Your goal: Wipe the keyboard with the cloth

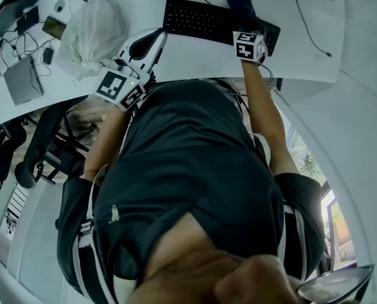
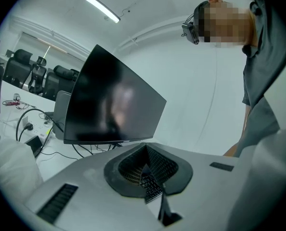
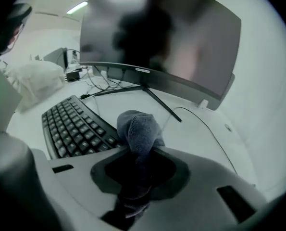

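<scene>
**Cloth clamped at the keyboard's end, wipe ready to start**

The right gripper [image 3: 139, 150] was clenched on the cloth [image 3: 137, 126], a blue-grey wad bulging past its jaws at the centre of the right gripper view. The keyboard [image 1: 213, 19] lay at the upper middle of the head view on the white desk [image 1: 194, 56]. The wad hung over its right-of-frame end — whether it touched the keys couldn't be told. The left gripper [image 2: 145, 170] was closed on nothing, pads met, pointing at the monitor [image 2: 111, 105], away from the work.

To do the step well, imo: press the wad lightly on the keys, sweep row by row toward the left of the frame, and hold the clamp firm so the cloth doesn't slip out. Steady the keyboard w/ the idle gripper if it slides.

Writing: none legible. The marker cube [image 1: 247, 45] bore only black-&-white squares — key legends & a small mark on the monitor's lower bezel were too small to read.
</scene>
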Demonstrator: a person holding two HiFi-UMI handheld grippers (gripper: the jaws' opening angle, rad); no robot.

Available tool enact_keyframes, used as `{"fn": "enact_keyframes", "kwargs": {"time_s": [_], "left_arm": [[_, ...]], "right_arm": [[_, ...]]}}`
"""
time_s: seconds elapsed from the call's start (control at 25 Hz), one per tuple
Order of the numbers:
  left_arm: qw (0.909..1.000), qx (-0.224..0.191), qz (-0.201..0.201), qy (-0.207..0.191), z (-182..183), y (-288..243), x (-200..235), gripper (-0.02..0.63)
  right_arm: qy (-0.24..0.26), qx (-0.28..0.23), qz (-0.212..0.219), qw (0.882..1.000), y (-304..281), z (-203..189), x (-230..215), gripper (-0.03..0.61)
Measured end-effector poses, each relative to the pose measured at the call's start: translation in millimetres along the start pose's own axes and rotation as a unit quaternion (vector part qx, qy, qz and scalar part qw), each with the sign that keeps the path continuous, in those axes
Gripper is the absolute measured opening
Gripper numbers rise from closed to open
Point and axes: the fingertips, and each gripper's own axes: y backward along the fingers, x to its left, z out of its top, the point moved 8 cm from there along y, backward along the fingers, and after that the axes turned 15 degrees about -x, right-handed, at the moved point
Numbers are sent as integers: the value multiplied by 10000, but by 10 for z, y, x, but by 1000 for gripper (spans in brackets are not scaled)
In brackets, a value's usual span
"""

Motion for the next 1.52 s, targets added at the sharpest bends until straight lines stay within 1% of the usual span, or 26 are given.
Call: {"fn": "enact_keyframes", "kwargs": {"time_s": [0.08,0.16,0.2,0.24,0.28,0.36,0.44,0.52,0.56,0.6,0.64,0.72,0.76,0.8,0.84,0.88,0.96,1.04,1.08,1.12,1.16,1.28,1.32,1.36,1.44,1.52], "left_arm": [[10000,18,-16,19,-14,-11,-1,5],[10000,10,-81,1,1,-50,-24,5],[9999,-4,-110,-17,16,-71,-37,5],[9999,-20,-125,-34,33,-86,-45,5],[9999,-34,-121,-45,48,-91,-42,5],[9999,-52,-75,-44,64,-73,-9,5],[10000,-54,-17,-30,60,-35,37,5],[10000,-20,39,-7,36,2,72,5],[10000,5,56,12,18,11,83,5],[10000,25,57,33,4,8,86,5],[10000,35,41,48,-4,-6,80,5],[10000,18,-35,40,7,-60,39,5],[10000,-10,-79,19,24,-90,14,5],[9999,-41,-111,-4,45,-114,-4,5],[9999,-67,-122,-24,64,-127,-11,5],[9999,-83,-107,-34,77,-124,-4,5],[10000,-91,-27,-22,81,-79,40,5],[10000,-65,71,12,53,-9,97,5],[9999,-38,114,32,29,21,120,5],[9999,-6,139,55,1,38,135,5],[9999,24,137,78,-25,39,137,5],[9999,25,6,102,-37,-38,76,5],[9999,-6,-46,91,-15,-75,46,5],[9999,-38,-90,69,12,-105,22,5],[9999,-82,-122,23,54,-132,3,5],[9999,-88,-83,8,65,-110,16,5]], "right_arm": [[114,-257,541,9981,-41,119,366,77],[399,-442,1110,9920,-90,253,659,77],[539,-461,1255,9896,-112,291,698,77],[568,-435,1275,9893,-129,295,653,77],[460,-365,1163,9915,-135,263,539,77],[134,-120,624,9979,-101,144,202,77],[30,87,112,9999,-44,39,-53,77],[99,116,-15,9999,-32,33,-19,77],[148,46,96,9998,-45,81,111,77],[209,-81,343,9992,-66,152,305,74],[328,-231,716,9966,-90,230,542,75],[819,-431,1544,9837,-126,356,997,77],[1043,-465,1789,9772,-127,398,1117,77],[1105,-472,1856,9752,-122,413,1132,77],[1001,-459,1773,9780,-117,397,1053,77],[827,-425,1573,9832,-110,359,908,77],[570,-278,979,9932,-91,256,524,77],[379,-99,499,9980,-85,165,226,77],[356,-59,420,9985,-87,156,195,77],[429,-68,468,9980,-87,176,260,77],[554,-125,634,9964,-82,218,402,75],[898,-353,1425,9851,-61,322,954,77],[973,-385,1566,9821,-59,330,1049,77],[946,-400,1632,9812,-62,323,1066,77],[679,-409,1616,9837,-67,289,931,77],[582,-349,1310,9891,-52,243,676,75]]}}
